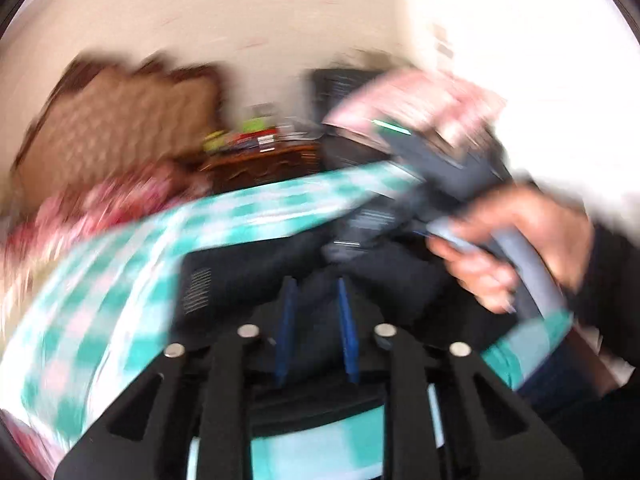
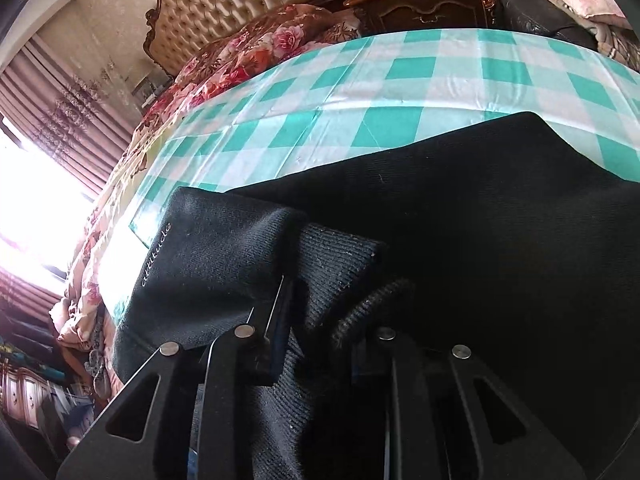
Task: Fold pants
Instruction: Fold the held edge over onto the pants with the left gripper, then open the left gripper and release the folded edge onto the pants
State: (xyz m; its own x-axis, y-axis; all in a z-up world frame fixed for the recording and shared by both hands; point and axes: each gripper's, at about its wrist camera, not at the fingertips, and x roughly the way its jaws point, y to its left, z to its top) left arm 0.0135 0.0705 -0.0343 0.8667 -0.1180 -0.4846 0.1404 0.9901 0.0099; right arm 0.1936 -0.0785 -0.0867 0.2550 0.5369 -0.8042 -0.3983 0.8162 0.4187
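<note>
Black cloth sits right up against both cameras. It is the pants [image 2: 460, 216], lying dark and bunched on a green and white checked sheet [image 2: 360, 80] spread over a bed.

On the left, the left gripper [image 1: 316, 328] has its blue fingers [image 1: 287, 320] pulled close together, with dark cloth between them. That picture is very blurry, so I think it is pinching the pants, but I cannot be sure how much cloth it has.

In the middle of that blurry view the pants make a dark lump on the sheet. To the right, a hand [image 1: 516, 248] grips the gray handle of the other tool.

The right wrist view is sharp. At its left edge a bright window glares, and a flowery blanket [image 2: 256, 52] lies along the far side of the sheet. Lower down, the right gripper [image 2: 320, 344] is squeezed nearly closed on the ribbed cuff [image 2: 340, 256] of the pants. A flat bit with small writing [image 2: 208, 248] lies just left of it.

What could go wrong? If the left side pulls fast while the right side stays put, the thin pinch could slip and the cloth would flop down crooked. The cuff is bunched up, so the fold may come out lumpy. The smooth sheet could also slide and wrinkle under the pants.
</note>
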